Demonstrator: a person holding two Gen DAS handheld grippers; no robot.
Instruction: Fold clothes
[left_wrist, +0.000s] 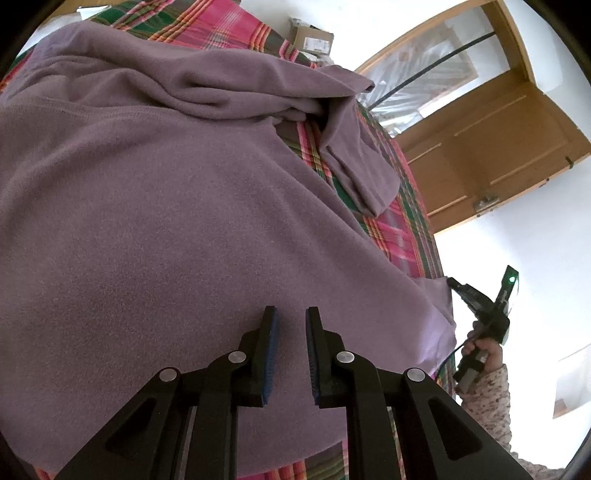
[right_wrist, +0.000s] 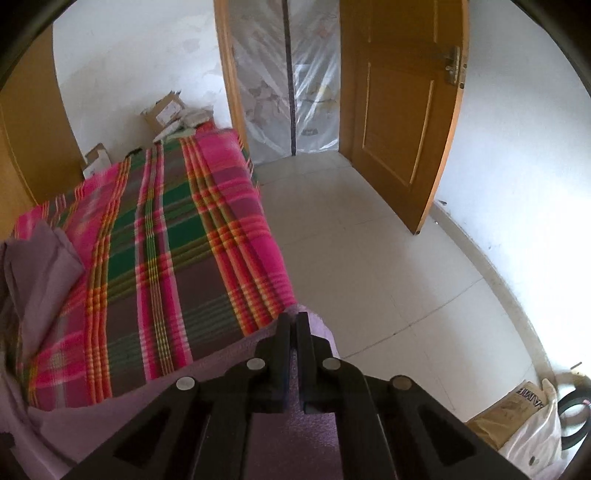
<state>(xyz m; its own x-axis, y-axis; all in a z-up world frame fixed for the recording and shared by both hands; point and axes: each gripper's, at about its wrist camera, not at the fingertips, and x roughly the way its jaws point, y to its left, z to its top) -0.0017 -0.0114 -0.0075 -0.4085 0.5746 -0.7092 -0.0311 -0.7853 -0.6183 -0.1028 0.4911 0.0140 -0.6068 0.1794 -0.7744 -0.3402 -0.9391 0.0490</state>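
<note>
The mauve fleece garment (left_wrist: 155, 206) is lying spread over the plaid bedspread (right_wrist: 177, 236), its body flat toward the near edge and one sleeve (left_wrist: 354, 162) bunching up and trailing toward the far side. The right gripper (right_wrist: 292, 321) is pinching a corner of the fleece at the bed's edge, its fingers drawn nearly together with purple cloth showing in the narrow slot between them; in the left wrist view that same tool (left_wrist: 453, 285) is sitting at the garment's outer corner, with the person's hand (left_wrist: 484, 350) gripping its handle. The left gripper (left_wrist: 291, 321) is hovering just over the flat body of the fleece with its fingers apart and nothing between the blue pads (left_wrist: 272, 354). To do this step well, I judge the left gripper should be taking the matching corner along the same hem before anything is lifted, so that both corners are rising evenly and the cloth is staying taut rather than sagging into a skewed crease; the crumpled sleeve probably wants smoothing or tucking inward first. The near hem is being hidden under the left gripper's frame, the garment's left side is running out of view, and how much fabric the right fingers are actually biting is hard to make out
</note>
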